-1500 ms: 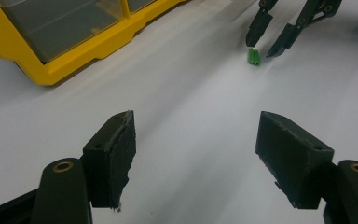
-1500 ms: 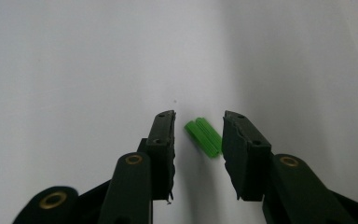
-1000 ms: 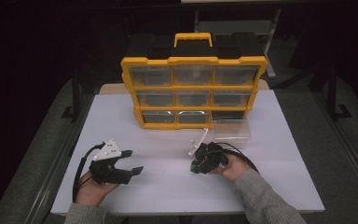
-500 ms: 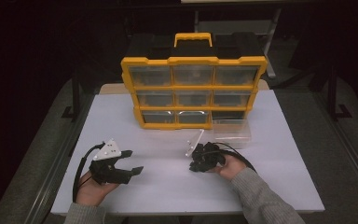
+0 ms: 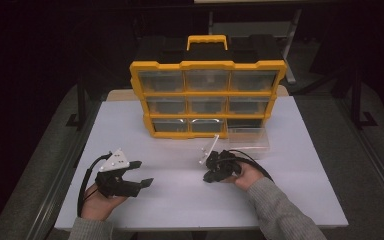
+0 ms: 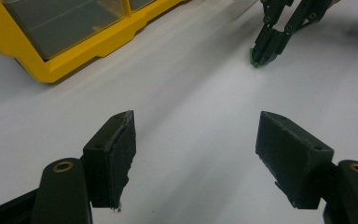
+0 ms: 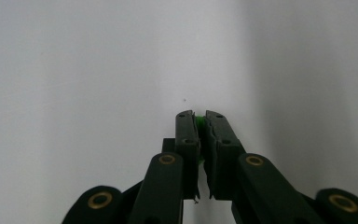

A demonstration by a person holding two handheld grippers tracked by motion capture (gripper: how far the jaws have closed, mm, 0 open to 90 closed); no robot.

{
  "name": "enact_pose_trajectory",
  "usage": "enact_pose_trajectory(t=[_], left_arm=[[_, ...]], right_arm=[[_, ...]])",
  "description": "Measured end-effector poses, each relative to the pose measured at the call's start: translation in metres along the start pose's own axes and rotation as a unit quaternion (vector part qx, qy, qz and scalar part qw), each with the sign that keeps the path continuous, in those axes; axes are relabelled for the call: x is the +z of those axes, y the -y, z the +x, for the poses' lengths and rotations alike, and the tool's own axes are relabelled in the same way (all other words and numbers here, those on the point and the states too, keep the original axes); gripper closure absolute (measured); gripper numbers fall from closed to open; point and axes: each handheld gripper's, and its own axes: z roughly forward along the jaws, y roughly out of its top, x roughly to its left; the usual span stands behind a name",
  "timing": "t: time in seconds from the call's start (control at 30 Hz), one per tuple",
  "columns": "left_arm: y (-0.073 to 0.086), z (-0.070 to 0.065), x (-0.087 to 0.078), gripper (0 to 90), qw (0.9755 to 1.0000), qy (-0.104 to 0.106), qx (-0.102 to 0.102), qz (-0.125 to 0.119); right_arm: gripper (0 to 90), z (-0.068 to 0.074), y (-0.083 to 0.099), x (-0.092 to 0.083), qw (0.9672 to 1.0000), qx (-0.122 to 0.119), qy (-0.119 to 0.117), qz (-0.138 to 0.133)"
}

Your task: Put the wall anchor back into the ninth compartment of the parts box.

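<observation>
A small green piece (image 7: 200,122) is pinched between the pads of my right gripper (image 7: 200,115), whose jaws have just been closing on it. From the left gripper view the same green piece (image 6: 254,62) sits at the tip of the right gripper (image 6: 265,51), down on the white table. In the high view the right gripper (image 5: 208,176) rests right of the table's centre. My left gripper (image 5: 144,172) lies at the front left. It is open, with bare table between its pads (image 6: 114,154).
A yellow organizer (image 5: 207,95) with clear drawers and a yellow handle stands upright at the back of the white table (image 5: 180,210). One clear drawer (image 5: 248,136) lies pulled out on the table just behind the right hand. A black case sits behind the organizer.
The right gripper's jaws have drawn together. Both hands stay where they were.
</observation>
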Motion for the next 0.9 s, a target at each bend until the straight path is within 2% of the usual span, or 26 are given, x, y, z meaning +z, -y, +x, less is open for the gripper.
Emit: enact_pose_trajectory(t=[0.07, 0.17, 0.2, 0.23, 0.27, 0.33, 0.67, 0.7, 0.9], left_arm=[[0.0, 0.001, -0.001, 28.1, 1.0, -0.001, 0.007, 0.005], [0.0, 0.001, -0.001, 28.1, 1.0, -0.002, 0.002, 0.001], [0.0, 0.001, -0.001, 28.1, 1.0, -0.002, 0.001, 0.001], [0.0, 0.001, -0.001, 28.1, 1.0, -0.002, 0.001, 0.001], [0.0, 0.0, -0.001, 28.1, 1.0, -0.002, 0.002, 0.001], [0.0, 0.0, -0.001, 28.1, 1.0, -0.001, 0.003, 0.001], [-0.001, 0.0, -0.002, 28.1, 1.0, -0.002, 0.007, 0.005], [-0.001, 0.0, -0.001, 28.1, 1.0, -0.001, 0.006, 0.005], [-0.001, 0.0, -0.001, 28.1, 1.0, -0.001, 0.007, 0.006]], right_arm=[[83.5, -0.001, 0.001, 0.0, 1.0, -0.001, -0.006, -0.004], [83.5, -0.002, 0.002, -0.001, 0.9999, 0.001, -0.014, -0.003], [83.4, -0.001, 0.002, -0.002, 0.9998, 0.009, -0.017, -0.001], [83.5, -0.002, 0.002, -0.003, 0.9998, 0.003, -0.019, -0.01], [83.5, -0.001, 0.002, -0.005, 0.9997, 0.012, -0.019, -0.008], [83.5, -0.001, 0.001, -0.01, 0.9997, 0.009, -0.021, -0.013], [83.5, -0.003, -0.002, -0.041, 0.9989, 0.002, -0.019, -0.043], [83.5, -0.003, -0.003, -0.048, 0.9988, 0.001, -0.017, -0.047], [83.4, -0.01, -0.003, -0.07, 0.9982, 0.009, -0.01, -0.059]])
